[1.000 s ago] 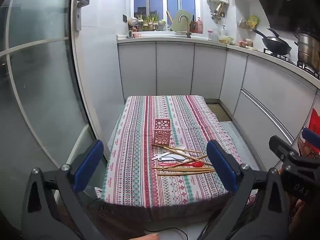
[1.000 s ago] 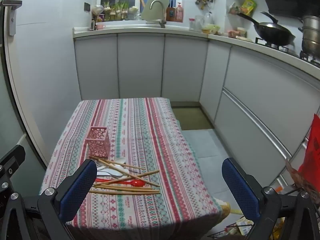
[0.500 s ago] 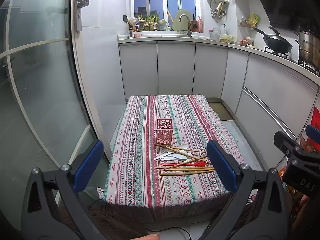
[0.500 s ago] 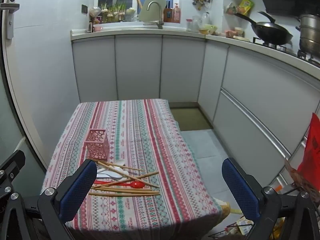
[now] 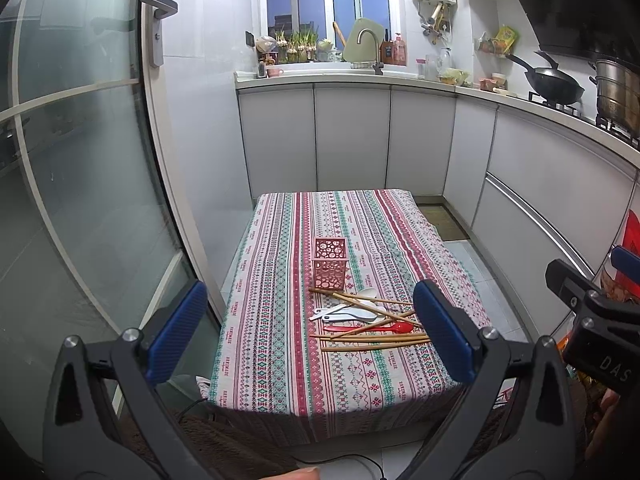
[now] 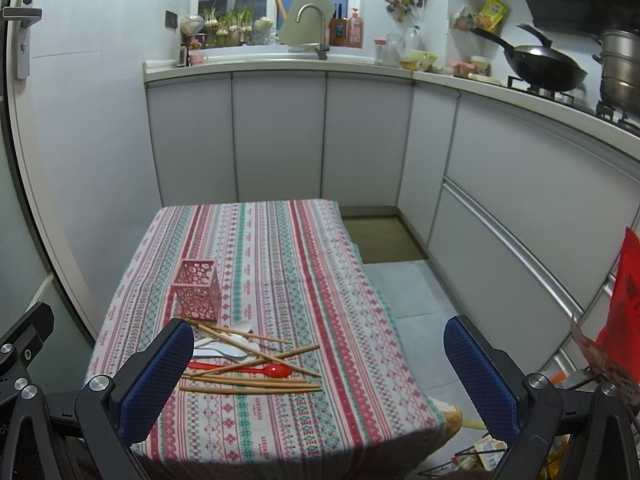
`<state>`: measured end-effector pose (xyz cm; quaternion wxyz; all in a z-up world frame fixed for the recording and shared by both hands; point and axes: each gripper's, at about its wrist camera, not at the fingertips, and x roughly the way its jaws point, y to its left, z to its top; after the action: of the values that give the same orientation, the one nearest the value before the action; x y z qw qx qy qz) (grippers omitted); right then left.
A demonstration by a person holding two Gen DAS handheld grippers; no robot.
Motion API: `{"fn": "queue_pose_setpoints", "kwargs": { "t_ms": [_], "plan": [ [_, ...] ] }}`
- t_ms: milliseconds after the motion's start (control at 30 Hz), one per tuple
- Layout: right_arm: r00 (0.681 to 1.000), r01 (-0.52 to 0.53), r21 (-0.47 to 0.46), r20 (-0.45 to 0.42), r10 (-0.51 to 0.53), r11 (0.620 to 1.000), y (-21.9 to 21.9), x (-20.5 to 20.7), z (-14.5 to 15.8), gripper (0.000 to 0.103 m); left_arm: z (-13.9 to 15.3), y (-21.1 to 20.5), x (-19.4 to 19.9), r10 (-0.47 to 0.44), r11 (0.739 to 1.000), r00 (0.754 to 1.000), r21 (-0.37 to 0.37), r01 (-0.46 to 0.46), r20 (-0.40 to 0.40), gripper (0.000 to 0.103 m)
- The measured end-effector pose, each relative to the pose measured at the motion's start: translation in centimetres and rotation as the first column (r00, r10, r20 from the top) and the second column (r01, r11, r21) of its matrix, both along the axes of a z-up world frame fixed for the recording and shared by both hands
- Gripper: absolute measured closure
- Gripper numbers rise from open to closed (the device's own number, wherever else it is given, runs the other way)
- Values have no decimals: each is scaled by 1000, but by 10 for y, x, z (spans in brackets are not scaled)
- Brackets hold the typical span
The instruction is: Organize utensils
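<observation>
Blue-padded and spread wide, the left gripper (image 5: 312,332) holds nothing, its fingers hanging in the air before the near edge of the table; the right gripper (image 6: 344,376) is spread just as wide and is likewise empty, short of the table and off toward its right corner. Beyond them, a striped patterned tablecloth (image 6: 280,432) covers the small table, and the utensils lie in a loose heap on its near half. Nearest are wooden chopsticks (image 5: 372,342) lying roughly side by side across the cloth, with more chopsticks crossing at angles just behind them. A red spoon (image 6: 256,369) lies among the sticks, its bowl pointing right. Behind it, two or three white spoons (image 6: 224,346) rest together, partly under the crossing chopsticks. Just past the heap stands a pink perforated holder (image 5: 330,266), upright, close to the farthest chopstick end; whether they touch I cannot tell. Farther off, white cabinets (image 6: 280,136) run under a counter, with a sink faucet (image 6: 314,30) by the window and a black wok (image 6: 544,66) on the stove at right.
</observation>
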<state>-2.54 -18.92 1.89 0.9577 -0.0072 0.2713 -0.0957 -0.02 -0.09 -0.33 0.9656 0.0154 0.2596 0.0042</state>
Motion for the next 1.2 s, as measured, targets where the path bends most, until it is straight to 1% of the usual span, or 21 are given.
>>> {"fn": "queue_pose_setpoints", "kwargs": {
  "t_ms": [1200],
  "plan": [
    [1000,-14,-5,3,14,1000,5,-3,4,0,2,0,-3,3,1000,1000,9,-3,5,1]
  ]
}}
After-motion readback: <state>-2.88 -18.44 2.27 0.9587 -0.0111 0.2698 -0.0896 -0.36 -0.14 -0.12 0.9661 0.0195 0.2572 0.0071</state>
